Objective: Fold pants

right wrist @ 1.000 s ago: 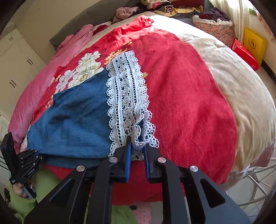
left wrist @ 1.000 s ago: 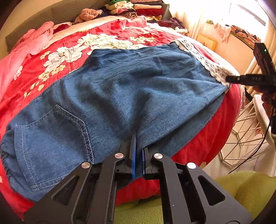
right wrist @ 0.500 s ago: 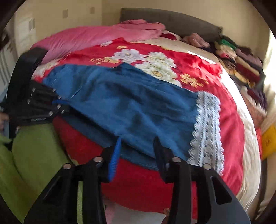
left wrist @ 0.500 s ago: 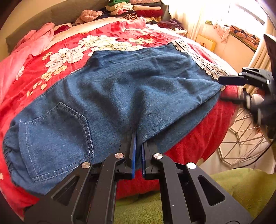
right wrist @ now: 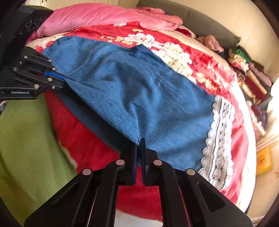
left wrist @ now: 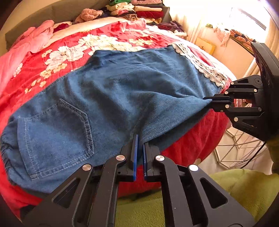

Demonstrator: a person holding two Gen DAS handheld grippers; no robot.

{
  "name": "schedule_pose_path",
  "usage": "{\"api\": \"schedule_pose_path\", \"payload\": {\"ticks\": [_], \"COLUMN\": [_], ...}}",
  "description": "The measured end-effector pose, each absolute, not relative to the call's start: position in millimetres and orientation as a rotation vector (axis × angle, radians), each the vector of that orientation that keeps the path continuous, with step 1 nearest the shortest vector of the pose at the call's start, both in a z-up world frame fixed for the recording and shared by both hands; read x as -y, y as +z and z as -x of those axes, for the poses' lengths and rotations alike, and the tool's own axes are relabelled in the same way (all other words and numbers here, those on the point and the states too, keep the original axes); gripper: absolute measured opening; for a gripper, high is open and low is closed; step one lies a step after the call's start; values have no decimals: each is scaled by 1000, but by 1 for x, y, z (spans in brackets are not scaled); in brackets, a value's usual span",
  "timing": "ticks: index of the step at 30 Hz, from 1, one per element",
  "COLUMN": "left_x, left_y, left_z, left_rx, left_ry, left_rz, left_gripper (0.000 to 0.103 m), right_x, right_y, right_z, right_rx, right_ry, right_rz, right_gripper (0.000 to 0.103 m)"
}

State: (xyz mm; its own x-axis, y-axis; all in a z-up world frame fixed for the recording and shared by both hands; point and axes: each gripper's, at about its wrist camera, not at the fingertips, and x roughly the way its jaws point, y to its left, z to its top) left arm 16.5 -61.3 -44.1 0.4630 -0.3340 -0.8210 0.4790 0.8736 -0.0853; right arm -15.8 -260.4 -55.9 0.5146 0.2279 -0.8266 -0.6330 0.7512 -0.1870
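Observation:
Blue denim pants (left wrist: 111,97) with a white lace hem (left wrist: 200,64) lie spread across a red floral bedspread (left wrist: 69,52). My left gripper (left wrist: 139,139) is shut on the near edge of the pants beside the back pocket (left wrist: 55,132). My right gripper (right wrist: 139,142) is shut on the same near edge farther toward the hem (right wrist: 219,138). The right gripper shows in the left wrist view (left wrist: 209,101), pinching the denim. The left gripper shows in the right wrist view (right wrist: 59,76), also on the denim. The edge is lifted slightly between them.
The bed edge drops to a green fabric (left wrist: 235,192) close below the grippers. A pink quilt (right wrist: 104,15) lies at the head of the bed. Stacked folded clothes (left wrist: 139,8) sit at the far side. A wire basket (left wrist: 240,150) stands on the floor at right.
My right gripper let go of the lace hem corner, opened, moved along the near edge toward the middle of the leg, and shut on the denim there. The left gripper kept its hold.

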Motion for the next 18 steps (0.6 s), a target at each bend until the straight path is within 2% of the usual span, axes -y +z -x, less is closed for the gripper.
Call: {"api": "schedule_pose_path", "payload": {"ticks": [2,4,5,6,7,8,9,10,13,18], "left_x": [61,57,54,50,45,37,28,18,-23,-84], "left_y": [-50,-52,-50,-47,-42,-33,-23,-14,13,13], "left_z": [-17,-17,-14,-12,-9,-5,-2,0,0,-11], "left_rx": [-991,-1006,-1006,-1000,-983,-949,-912,-881,-777,-753], "left_ry": [-504,-503,-502,-496,-484,-461,-437,-410,-261,42], "left_rz": [-161,-151,-143,-136,-132,-127,-116,-101,-33,-3], "left_gripper": [2,4,6,10,23,31,45,51,79,81], "right_x": [256,258,264,270,278,287,297,306,337,368], "right_y": [-62,-61,-56,-52,-44,-36,-27,-20,-7,-16], "right_z": [14,11,8,9,9,10,10,9,-4,-23], "right_rx": [-923,-946,-964,-969,-957,-936,-911,-891,-848,-876], "right_ry": [559,572,598,610,612,611,602,586,497,399], "right_rz": [502,457,398,364,334,312,282,252,140,46], "right_gripper": [4,10,14,23,30,31,33,38,47,48]}}
